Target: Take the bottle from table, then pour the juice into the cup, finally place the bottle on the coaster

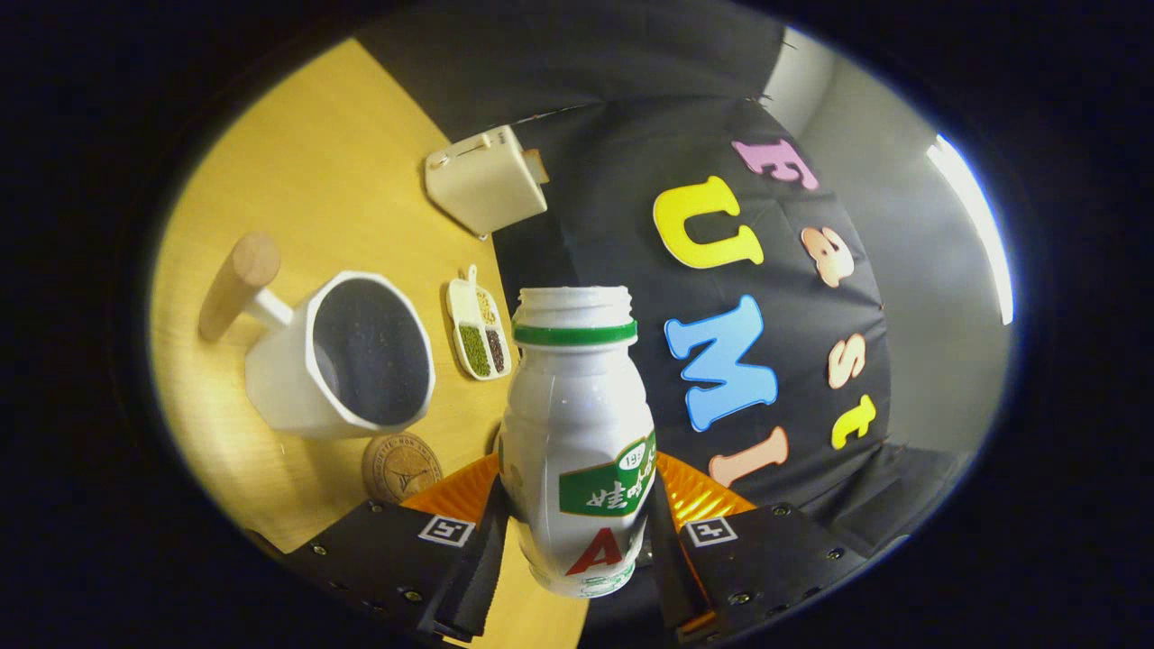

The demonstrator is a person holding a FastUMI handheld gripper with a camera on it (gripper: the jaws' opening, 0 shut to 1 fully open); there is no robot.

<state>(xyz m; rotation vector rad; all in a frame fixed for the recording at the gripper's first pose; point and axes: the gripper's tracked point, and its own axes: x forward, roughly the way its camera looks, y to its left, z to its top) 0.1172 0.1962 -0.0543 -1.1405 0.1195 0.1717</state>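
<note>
My gripper (577, 514) is shut on a white plastic bottle (577, 424) with a green neck ring and a green label; its mouth is uncapped. Both fingers press on the bottle's lower body, and the view is rolled so the wooden table (306, 162) runs along one side. Beyond the fingers stands a white angular cup (347, 356) with a dark inside and a wooden handle (239, 284). A round cork coaster (401, 469) lies on the table just ahead of one finger, between it and the cup.
A small white divided dish (478, 329) with green and brown grains lies past the cup. Farther off, a white box-like appliance (487, 180) stands by the black cloth wall (631, 135). A grey wall with a light strip (974, 225) rises behind the cloth.
</note>
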